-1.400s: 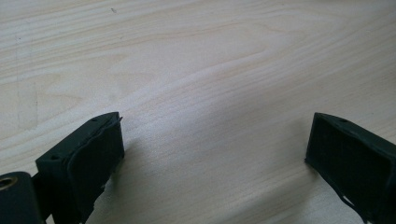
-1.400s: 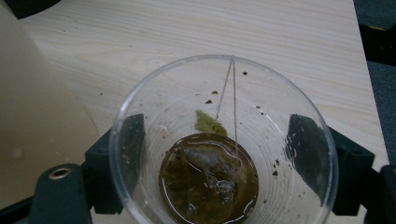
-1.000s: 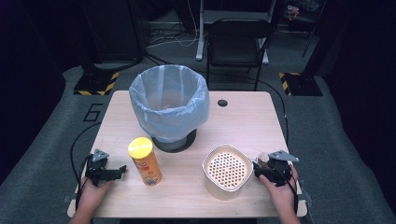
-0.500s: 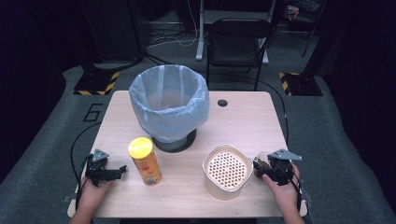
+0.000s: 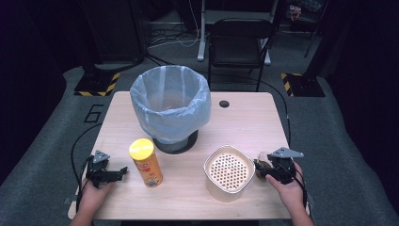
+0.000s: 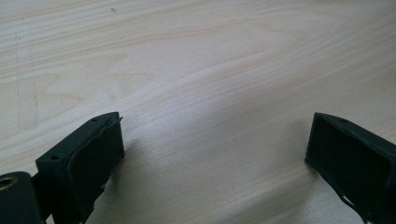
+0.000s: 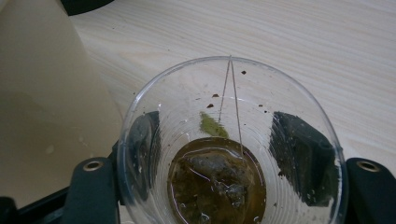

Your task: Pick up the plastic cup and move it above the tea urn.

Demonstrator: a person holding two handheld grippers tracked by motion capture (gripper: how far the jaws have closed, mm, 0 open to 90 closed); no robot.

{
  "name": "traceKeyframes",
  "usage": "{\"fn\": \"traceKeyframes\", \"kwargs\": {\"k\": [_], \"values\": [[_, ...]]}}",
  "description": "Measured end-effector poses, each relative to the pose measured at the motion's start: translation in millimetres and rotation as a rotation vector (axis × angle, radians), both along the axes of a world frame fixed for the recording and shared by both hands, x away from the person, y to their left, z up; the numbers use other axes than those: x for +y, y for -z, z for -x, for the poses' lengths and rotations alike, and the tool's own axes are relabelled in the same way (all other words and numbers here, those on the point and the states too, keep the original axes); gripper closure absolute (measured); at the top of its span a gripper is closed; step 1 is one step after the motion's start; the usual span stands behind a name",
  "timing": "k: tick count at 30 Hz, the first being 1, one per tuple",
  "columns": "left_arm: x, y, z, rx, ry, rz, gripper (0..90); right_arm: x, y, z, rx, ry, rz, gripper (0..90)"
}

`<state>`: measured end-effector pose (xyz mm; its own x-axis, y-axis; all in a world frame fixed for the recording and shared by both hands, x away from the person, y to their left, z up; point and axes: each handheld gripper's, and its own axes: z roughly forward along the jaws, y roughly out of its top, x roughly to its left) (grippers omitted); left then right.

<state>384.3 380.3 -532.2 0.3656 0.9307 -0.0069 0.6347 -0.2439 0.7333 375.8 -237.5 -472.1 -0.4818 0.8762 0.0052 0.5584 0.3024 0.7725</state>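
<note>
My right claw (image 5: pixel 261 168) sits at the tabletop's (image 5: pixel 244 117) right edge, jaws on either side of a clear cup (image 7: pixel 229 144) with a used teabag (image 7: pixel 212 184) and a bit of brown liquid at the bottom. The teabag string (image 7: pixel 232 100) runs up the cup wall to the rim. The jaws have just been closing with the cup between them; in the right gripper view both dark pads show through the wall at either side, close against it. I read this as clamped on the cup, though firm contact is hard to confirm through the plastic.

The cup stands just beside the beige strainer tub (image 5: pixel 229 171), touching or nearly so. Probably placed there so I can tip the cup over the perforated top: liquid drains, teabag stays. The bin (image 5: pixel 170 104) with the blue liner stands behind, centre, within reach for the solids.

Left claw (image 5: pixel 117 172) rests low over bare tabletop at the left, jaws wide apart, nothing between them. The left gripper view gives wood grain between the two pads (image 6: pixel 95 158). It's parked, out of the way. A chips can (image 5: pixel 146 162) with a yellow lid stands upright just to its right, untouched.

Next call: a grip firm enough to lift without crushing thin plastic.
</note>
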Motion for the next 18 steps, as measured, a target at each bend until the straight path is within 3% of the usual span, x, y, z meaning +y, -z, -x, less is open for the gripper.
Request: {"fn": "traceKeyframes", "kwargs": {"k": [8,14,18], "values": [[0.1,0.0,-0.1,-0.001,0.001,-0.001,3.9,-4.1,-13.0,-10.7,-0.015,-0.074,0.024,34.0],[0.1,0.1,-0.1,-0.002,0.001,-0.001,3.9,-6.4,-37.1,-22.5,-0.053,-0.132,0.082,34.2],[0.1,0.1,-0.1,-0.002,0.001,-0.001,3.9,-6.6,-50.1,-33.1,-0.077,-0.164,0.080,34.3]]}}
